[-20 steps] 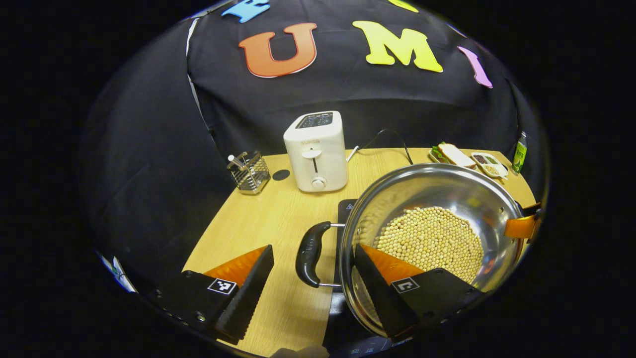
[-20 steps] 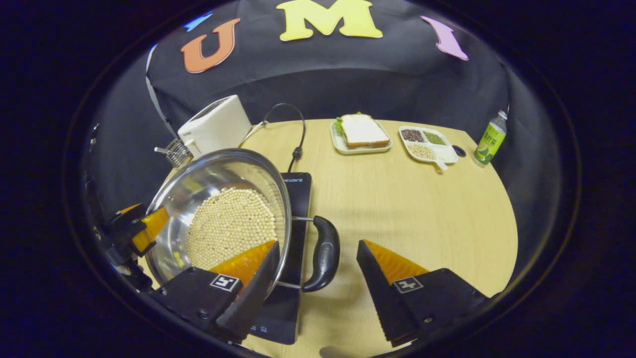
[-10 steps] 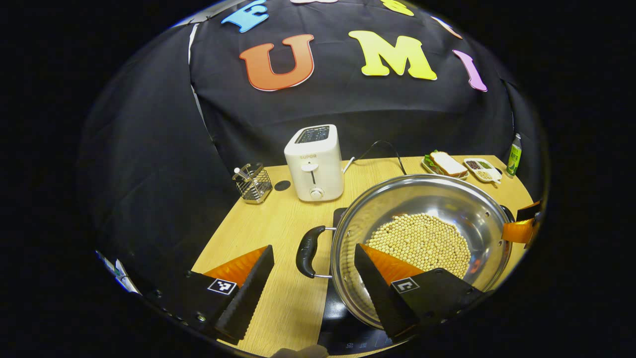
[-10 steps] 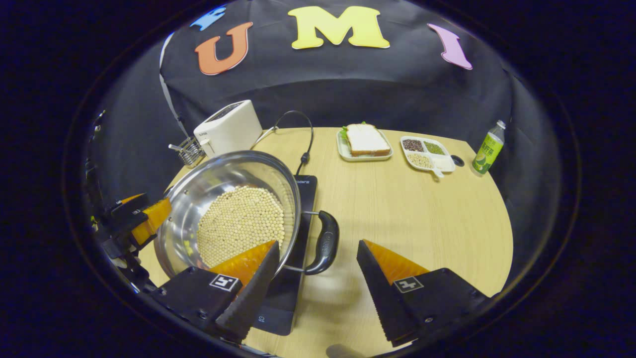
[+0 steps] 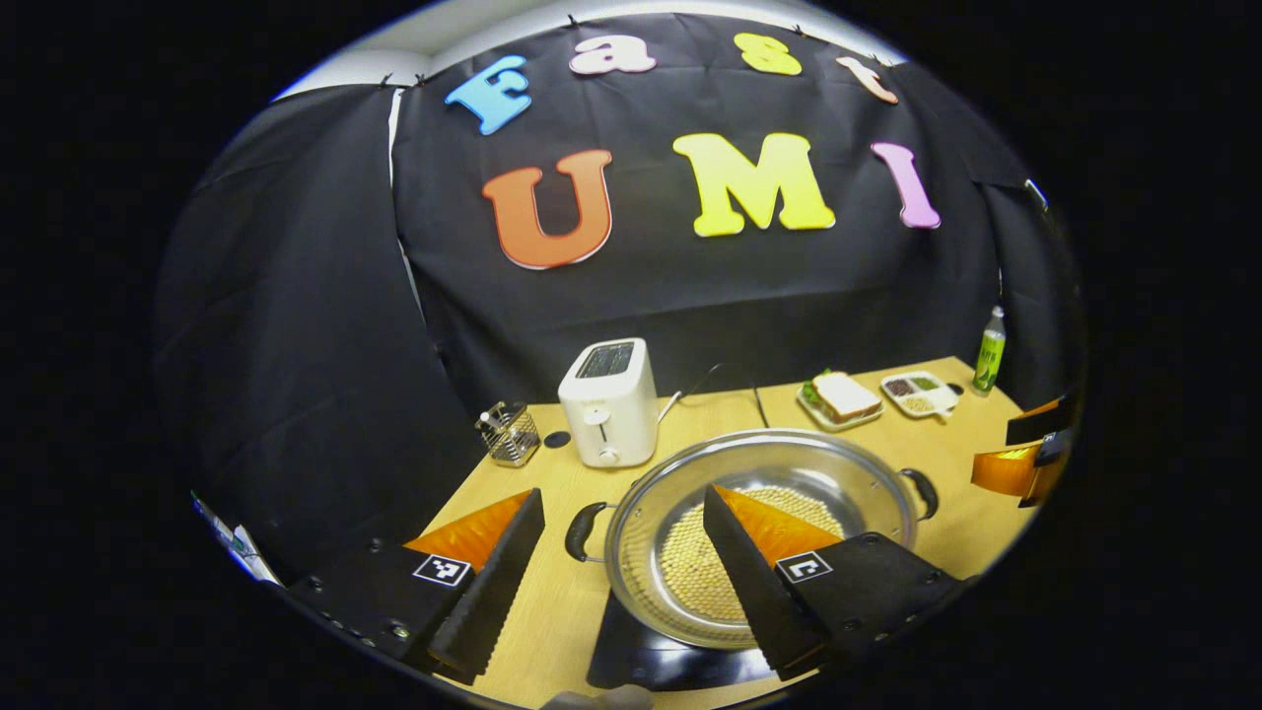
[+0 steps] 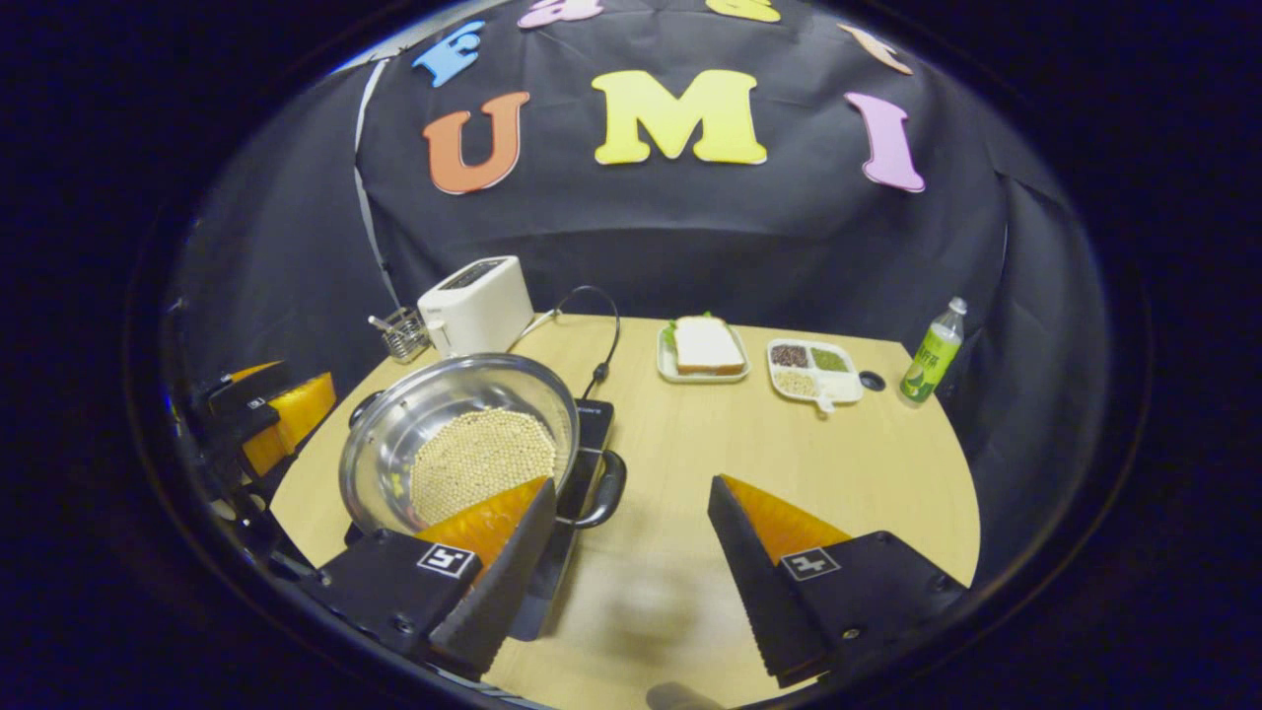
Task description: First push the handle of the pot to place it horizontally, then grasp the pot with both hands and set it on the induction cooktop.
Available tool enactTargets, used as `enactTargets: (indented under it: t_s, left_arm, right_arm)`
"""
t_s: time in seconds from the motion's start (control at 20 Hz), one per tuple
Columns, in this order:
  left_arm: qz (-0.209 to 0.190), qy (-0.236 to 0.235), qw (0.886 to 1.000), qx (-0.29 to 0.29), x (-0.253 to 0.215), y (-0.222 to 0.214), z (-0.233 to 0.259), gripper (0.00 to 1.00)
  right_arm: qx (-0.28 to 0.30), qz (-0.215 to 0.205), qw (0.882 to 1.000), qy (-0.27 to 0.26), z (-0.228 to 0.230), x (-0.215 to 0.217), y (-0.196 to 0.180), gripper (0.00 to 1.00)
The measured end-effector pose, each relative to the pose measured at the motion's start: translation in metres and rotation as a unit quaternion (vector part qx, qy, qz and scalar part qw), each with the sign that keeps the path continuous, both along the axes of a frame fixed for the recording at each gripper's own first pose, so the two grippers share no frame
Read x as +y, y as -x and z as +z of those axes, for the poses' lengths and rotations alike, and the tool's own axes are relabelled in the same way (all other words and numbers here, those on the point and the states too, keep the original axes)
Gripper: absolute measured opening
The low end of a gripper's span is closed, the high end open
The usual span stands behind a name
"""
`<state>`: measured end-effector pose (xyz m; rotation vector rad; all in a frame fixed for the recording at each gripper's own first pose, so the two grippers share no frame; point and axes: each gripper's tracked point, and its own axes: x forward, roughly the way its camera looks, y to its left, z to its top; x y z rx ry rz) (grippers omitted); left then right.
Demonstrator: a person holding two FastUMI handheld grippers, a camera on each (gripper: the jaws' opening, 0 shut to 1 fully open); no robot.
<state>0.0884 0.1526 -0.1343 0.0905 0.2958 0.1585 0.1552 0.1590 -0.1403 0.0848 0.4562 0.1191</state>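
Each tool (image 5: 623,572) has black ridged fingers, orange backs, square markers.

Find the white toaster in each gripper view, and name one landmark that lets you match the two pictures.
Left gripper view: toaster stands centre, behind the pot.
Right gripper view: toaster stands upper left, behind the pot.
Shared landmark: the sandwich plate.
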Motion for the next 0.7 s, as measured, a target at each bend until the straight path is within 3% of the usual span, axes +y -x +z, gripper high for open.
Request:
enactTargets:
  t_s: [0.35, 0.7]
  left_arm:
    - [-0.026, 0.006, 0.997, -0.067, -0.078, 0.057, 0.078, 0.96]
    - [-0.042, 0.009, 0.992, -0.118, -0.134, 0.076, 0.144, 0.96]
  right_arm:
    - [-0.117, -0.030, 0.991, 0.065, 0.073, -0.091, 0.062, 1.00]
    - [-0.203, -0.055, 0.975, 0.066, 0.150, -0.157, 0.117, 1.00]
